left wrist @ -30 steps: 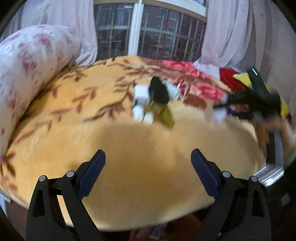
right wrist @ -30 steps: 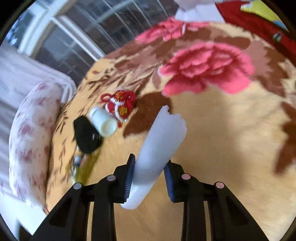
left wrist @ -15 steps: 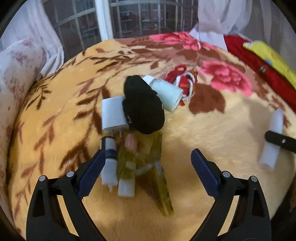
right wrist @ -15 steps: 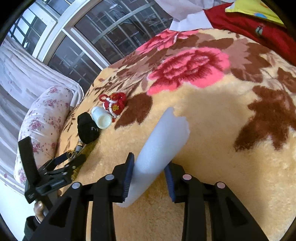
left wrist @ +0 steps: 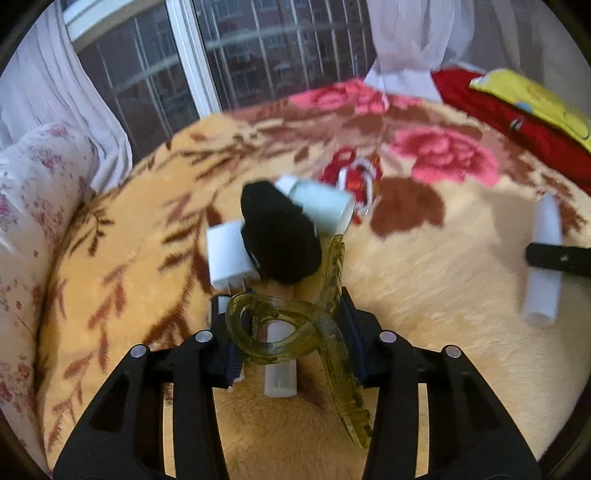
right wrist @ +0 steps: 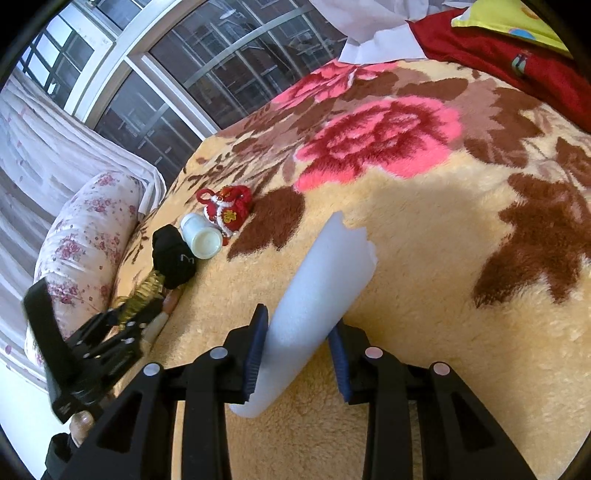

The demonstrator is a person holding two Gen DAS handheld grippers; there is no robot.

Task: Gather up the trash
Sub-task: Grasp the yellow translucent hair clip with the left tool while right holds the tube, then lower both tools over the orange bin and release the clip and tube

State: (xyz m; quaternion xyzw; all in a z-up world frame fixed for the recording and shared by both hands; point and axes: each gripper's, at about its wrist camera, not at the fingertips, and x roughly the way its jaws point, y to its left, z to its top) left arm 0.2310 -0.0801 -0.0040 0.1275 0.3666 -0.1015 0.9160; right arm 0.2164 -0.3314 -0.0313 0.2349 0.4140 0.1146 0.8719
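1. Between the fingers of the left hand-held gripper (left wrist: 291,341) sits a yellow-green hair clip (left wrist: 280,328), clamped across its looped handle, its long toothed part trailing down past the right finger. Half a second ago these jaws stood wide apart above the pile and the clip lay flat on the blanket – so the grasp has only just closed. The picture is blurred with motion, and I cannot tell whether the clip is clear of the blanket yet.
2. Just beyond it lies the rest of the pile: a small white tube (left wrist: 280,360) under the clip, a white plug (left wrist: 227,254), a black sock (left wrist: 279,236), a pale jar (left wrist: 323,201) on its side, and a red charm (left wrist: 360,177) behind the jar.
3. Off to the right, the right hand-held gripper (right wrist: 298,345) is clenched on a white foam tube (right wrist: 314,306), as it was a second ago, held just over the blanket.
4. Judging by this, both grippers now carry a piece of trash – the next step would likely be a bin, and none shows in either view.
5. Everything rests on a bed under a plush yellow blanket (right wrist: 424,295) with brown leaves and pink roses. A flowered pillow (right wrist: 85,225) lies along the far side, red and yellow cloth (right wrist: 517,48) at another edge. Behind are barred windows (left wrist: 280,48) and white curtains (left wrist: 417,33).
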